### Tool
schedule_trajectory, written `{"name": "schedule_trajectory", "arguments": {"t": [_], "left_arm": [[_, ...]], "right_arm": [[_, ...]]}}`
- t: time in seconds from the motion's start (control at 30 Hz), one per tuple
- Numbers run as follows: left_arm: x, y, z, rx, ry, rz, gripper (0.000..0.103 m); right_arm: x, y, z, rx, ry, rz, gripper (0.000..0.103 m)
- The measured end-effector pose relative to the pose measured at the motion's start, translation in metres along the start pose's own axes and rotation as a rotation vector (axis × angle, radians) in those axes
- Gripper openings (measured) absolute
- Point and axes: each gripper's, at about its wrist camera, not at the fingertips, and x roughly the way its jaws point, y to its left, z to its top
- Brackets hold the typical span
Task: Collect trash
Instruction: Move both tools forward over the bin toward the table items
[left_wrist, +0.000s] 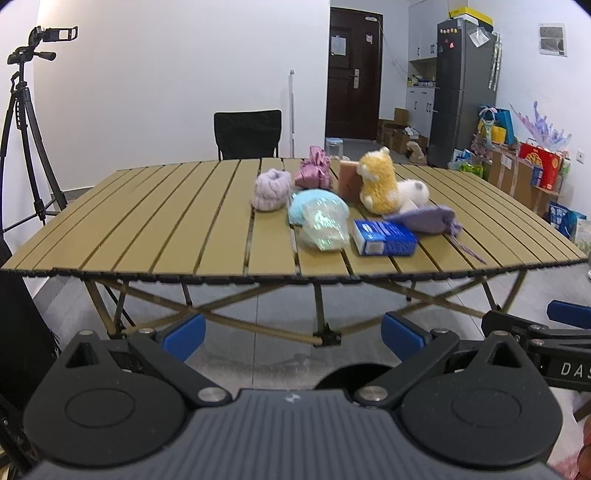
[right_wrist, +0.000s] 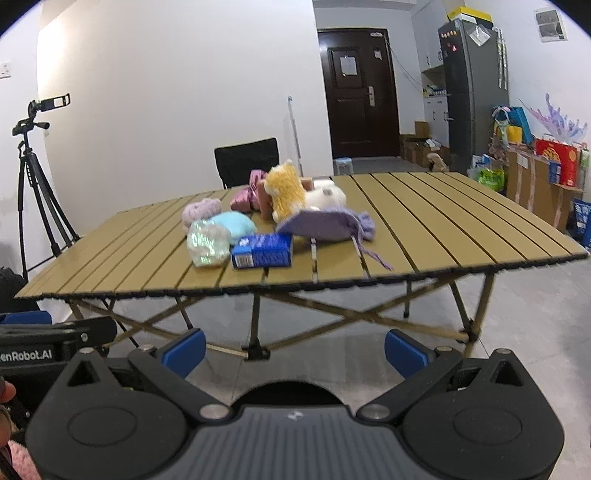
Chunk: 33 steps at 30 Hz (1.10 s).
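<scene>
Blue-padded left hand-held gripper (left_wrist: 291, 338) and right hand-held gripper (right_wrist: 293, 349): both wide open, empty, short of worktop (left_wrist: 147, 221) edge. Step, I judge: approach, nothing picked yet. At 12–1 o'clock, likely trash: crumpled clear wrapper (left_wrist: 325, 225), blue box (left_wrist: 384, 236) just beside. Plush toys (left_wrist: 378, 181) behind. Next: reach forward, close on wrapper.

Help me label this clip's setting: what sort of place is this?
Most likely a room in a flat, used as a recording spot. A fridge stands beside kitchen cabinets, gift bags and boxes line the wall, and a camera on a tripod faces the folding table.
</scene>
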Motion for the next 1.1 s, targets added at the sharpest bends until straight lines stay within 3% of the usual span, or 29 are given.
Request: {"name": "schedule_trajectory", "arguments": {"t": [0.6,0.9,1.1], "left_arm": [[0.074,0.025,0.044,-0.045,-0.045,0.053,0.103],[0.103,0.046,0.053,-0.094,-0.061,0.07,0.103],[0.117,0.052,0.051,-0.107,-0.03,0.081,0.103]], "right_arm": [[0.104,0.02,0.048,-0.024,-0.127,0.037,0.103],[0.155,0.034,0.054,-0.079,-0.196,0.011,0.103],[0.182,0.041,0.049,-0.102,-0.195,-0.072,0.103]]}}
